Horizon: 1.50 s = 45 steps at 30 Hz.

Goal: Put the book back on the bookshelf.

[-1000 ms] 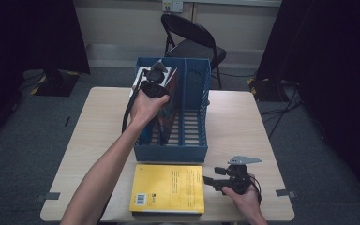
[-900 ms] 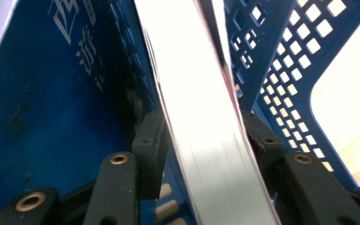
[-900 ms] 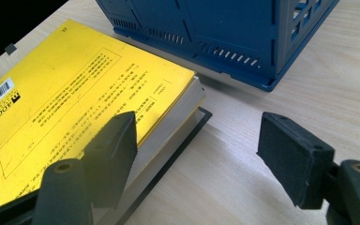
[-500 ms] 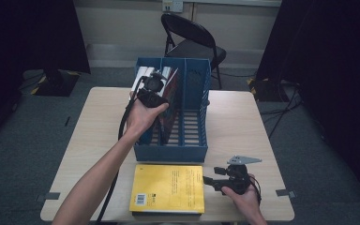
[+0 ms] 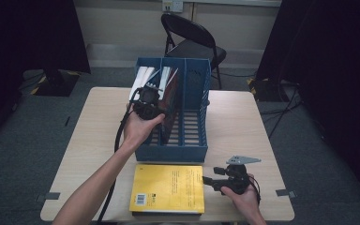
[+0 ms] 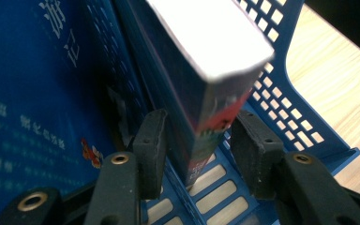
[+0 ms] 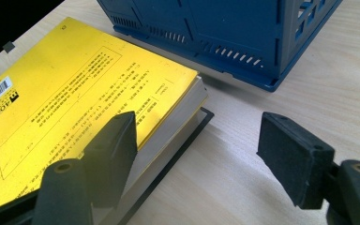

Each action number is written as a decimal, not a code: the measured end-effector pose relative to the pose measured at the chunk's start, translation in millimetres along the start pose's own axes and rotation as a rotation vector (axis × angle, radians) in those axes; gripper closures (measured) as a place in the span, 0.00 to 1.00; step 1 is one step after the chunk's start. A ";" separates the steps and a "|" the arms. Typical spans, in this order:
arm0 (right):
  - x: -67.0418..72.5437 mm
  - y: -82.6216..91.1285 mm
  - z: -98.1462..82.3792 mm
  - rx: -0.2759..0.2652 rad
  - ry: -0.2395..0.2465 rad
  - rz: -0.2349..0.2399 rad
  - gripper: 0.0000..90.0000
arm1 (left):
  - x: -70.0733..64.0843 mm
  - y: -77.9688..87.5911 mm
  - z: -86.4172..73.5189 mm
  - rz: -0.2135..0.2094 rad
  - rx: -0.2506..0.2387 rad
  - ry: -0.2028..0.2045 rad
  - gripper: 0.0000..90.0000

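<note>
Over the blue rack (image 5: 194,140), left gripper (image 6: 197,136) fingers closing astride upright book (image 6: 206,70); right gripper (image 7: 201,154) open, level beside yellow book (image 7: 75,93)

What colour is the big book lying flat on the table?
The book is bright yellow with black print, seen best in the right gripper view.

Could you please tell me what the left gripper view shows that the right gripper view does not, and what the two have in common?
The left gripper view shows a dark-covered book with white page edges standing inside the blue plastic slotted file rack, between the left gripper pads; a gap shows at the right-hand pad.

The right gripper view shows a yellow-covered book lying flat on a darker one, with the right gripper open beside the stack.

Both show the blue rack and the pale wooden table.
</note>
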State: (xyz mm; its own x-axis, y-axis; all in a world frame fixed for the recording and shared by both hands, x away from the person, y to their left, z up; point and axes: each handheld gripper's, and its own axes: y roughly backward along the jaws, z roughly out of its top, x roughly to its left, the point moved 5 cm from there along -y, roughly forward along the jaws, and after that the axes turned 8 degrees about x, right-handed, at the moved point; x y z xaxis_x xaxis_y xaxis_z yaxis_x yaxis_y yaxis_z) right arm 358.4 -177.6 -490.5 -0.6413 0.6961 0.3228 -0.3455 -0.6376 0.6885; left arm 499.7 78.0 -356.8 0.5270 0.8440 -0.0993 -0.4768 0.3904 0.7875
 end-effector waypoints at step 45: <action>24.1 -5.1 3.6 -0.016 0.080 0.038 0.52 | 2.7 -4.4 -138.6 -0.246 0.032 -0.105 0.65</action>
State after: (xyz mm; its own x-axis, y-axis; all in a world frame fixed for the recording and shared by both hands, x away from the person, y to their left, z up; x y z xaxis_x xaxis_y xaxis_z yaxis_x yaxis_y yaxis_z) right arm 347.1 -156.3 -483.9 -0.7066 0.6432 0.2950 -0.3307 -0.6687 0.6659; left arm 405.7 129.5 -444.8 0.6950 0.6820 -0.2275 -0.3038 0.5654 0.7669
